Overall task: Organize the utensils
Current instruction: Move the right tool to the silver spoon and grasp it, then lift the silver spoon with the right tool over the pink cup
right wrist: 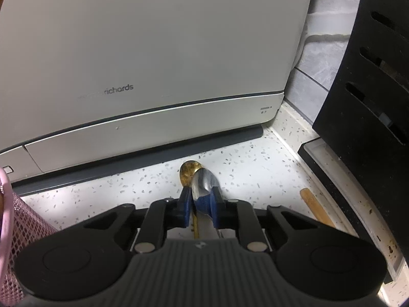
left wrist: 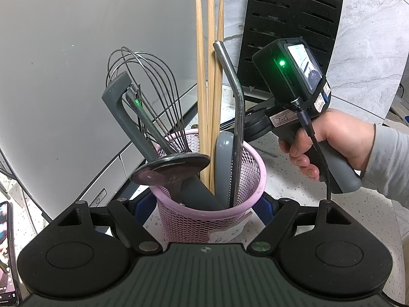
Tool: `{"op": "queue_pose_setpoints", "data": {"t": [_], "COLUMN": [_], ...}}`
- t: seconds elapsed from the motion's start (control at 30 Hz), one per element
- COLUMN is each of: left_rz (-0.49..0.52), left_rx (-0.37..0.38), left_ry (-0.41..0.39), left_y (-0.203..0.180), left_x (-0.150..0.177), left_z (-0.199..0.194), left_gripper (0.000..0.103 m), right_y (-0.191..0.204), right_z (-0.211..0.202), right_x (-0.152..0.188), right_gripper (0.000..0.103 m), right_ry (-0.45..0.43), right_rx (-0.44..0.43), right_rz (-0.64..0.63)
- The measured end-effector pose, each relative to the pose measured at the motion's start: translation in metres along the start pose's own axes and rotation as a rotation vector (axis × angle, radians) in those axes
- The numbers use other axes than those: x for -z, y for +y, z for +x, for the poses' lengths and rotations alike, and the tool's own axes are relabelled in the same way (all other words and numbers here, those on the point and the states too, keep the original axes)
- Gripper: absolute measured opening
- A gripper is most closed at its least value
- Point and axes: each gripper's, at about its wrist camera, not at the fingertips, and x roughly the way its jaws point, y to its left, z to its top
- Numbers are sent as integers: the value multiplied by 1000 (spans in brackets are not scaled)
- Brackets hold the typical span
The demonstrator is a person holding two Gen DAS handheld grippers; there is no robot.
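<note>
Right gripper [right wrist: 200, 204]: its blue pads are closed in narrowly on the silver spoon [right wrist: 204, 183], whose bowl sticks out past the fingertips; the handle is hidden beneath the gripper body.
Gold spoon [right wrist: 188, 172]: lies on the speckled countertop [right wrist: 127, 186] just beside and partly under the silver one; only part of its bowl and a thin strip of handle between the pads show, and whether the pads also press on it cannot be told.
Left gripper [left wrist: 204, 204]: its blue fingers stand on either side of the pink mesh basket [left wrist: 212, 220] and touch its wall, gripping it; the fingertips are mostly hidden behind the basket.
Basket contents: a wire whisk [left wrist: 150, 97], a grey peeler [left wrist: 120, 97], three wooden chopsticks [left wrist: 207, 76], a bent metal straw [left wrist: 234, 97], a dark ladle bowl [left wrist: 173, 168] and a grey handle [left wrist: 223, 163]; their lower ends are hidden inside the mesh.
Person's hand [left wrist: 329, 143]: wraps the right gripper's grip in the left wrist view; the grey sleeve is cut off at the frame edge.
Wooden piece [right wrist: 315, 209]: lies on the counter to the right, its near end cut off by the gripper.
White appliance [right wrist: 153, 64]: stands behind the spoons; its brand lettering is only partly legible.
Black slotted knife block [right wrist: 370, 89]: cropped at the right edge.
Phone [left wrist: 7, 255]: a sliver at the far left edge.
</note>
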Motion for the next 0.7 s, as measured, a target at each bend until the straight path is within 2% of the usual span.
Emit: {"op": "queue_pose_setpoints", "data": {"t": [0.1, 0.2, 0.5, 0.7], "left_rz": [0, -1, 1, 0], "left_rx": [0, 0, 2, 2], "left_ry": [0, 0, -1, -2], "left_y": [0, 0, 0, 0], "left_x": [0, 0, 1, 1], "left_z": [0, 0, 0, 0], "left_gripper": [92, 92, 92, 92], "right_y": [1, 1, -6, -13], "right_z": [-3, -8, -27, -49], "right_x": [0, 0, 4, 8], "right_gripper": [3, 0, 0, 0], "right_ry": [-9, -20, -47, -83], "right_rx": [7, 25, 25, -34], "right_rz": [-7, -10, 23, 83]}}
